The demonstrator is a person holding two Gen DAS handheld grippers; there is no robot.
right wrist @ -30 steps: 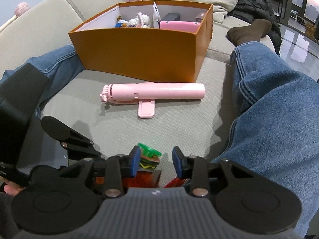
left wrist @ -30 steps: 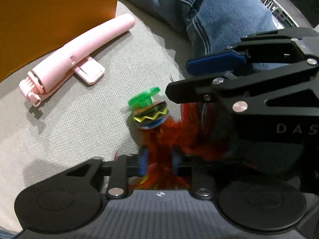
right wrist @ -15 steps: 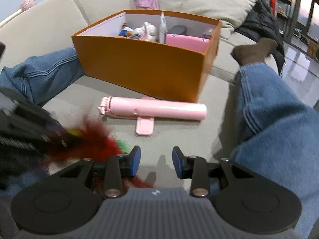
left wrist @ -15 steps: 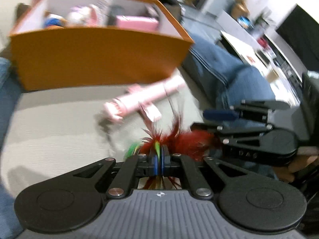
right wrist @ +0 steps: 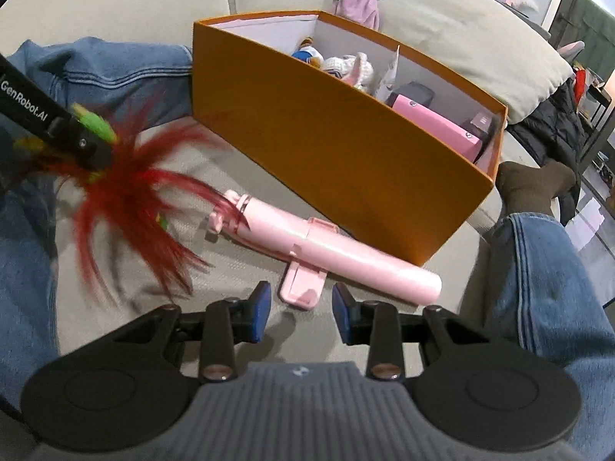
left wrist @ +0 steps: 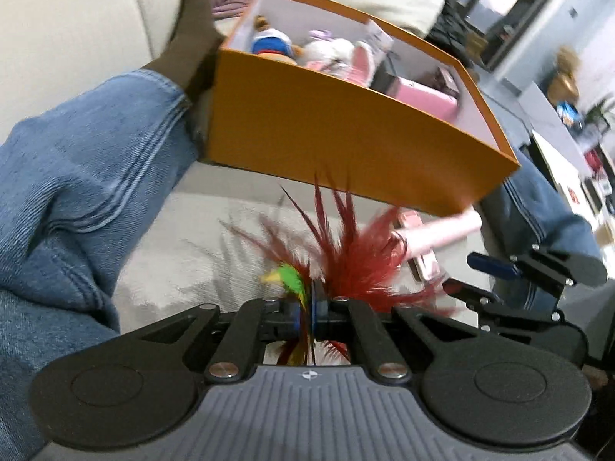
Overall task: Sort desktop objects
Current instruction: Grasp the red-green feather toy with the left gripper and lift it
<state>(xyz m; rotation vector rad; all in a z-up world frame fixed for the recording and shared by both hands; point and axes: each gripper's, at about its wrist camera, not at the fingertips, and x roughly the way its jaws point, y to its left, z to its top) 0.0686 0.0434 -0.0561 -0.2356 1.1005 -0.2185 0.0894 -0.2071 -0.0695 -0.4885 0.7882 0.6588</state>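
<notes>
Fingers point(left wrist: 295, 313) of the left gripper point(left wrist: 305, 313) are pressed nearly together on the feather toy point(left wrist: 346, 253), whose red plumes fan upward and to the right of the blue pads, with a green and yellow tuft just left of them. In the left wrist view the toy is raised off the sofa cushion point(left wrist: 192, 246) in front of the near wall of the orange box point(left wrist: 338, 134); soft toys point(left wrist: 338, 53) and a pink case point(left wrist: 423, 96) lie inside the box. Only the far end of the pink selfie stick point(left wrist: 442, 230) shows here, partly behind the plumes, and the right gripper point(left wrist: 511, 280) appears at the right edge. A jeans leg point(left wrist: 77, 176) ending in a brown sock point(left wrist: 192, 34) runs along the left. In the right wrist view the right gripper point(right wrist: 301, 315) has its fingers point(right wrist: 260, 311) set wide apart with nothing between them, low over the cushion and just short of the selfie stick's clip. This view shows the whole selfie stick point(right wrist: 326, 249) lying on the cushion beside the box point(right wrist: 326, 146), and the left gripper point(right wrist: 82, 140) seen from the side at upper left, with the feather toy point(right wrist: 123, 199) drooping from it, its plume tips near the stick's head.
</notes>
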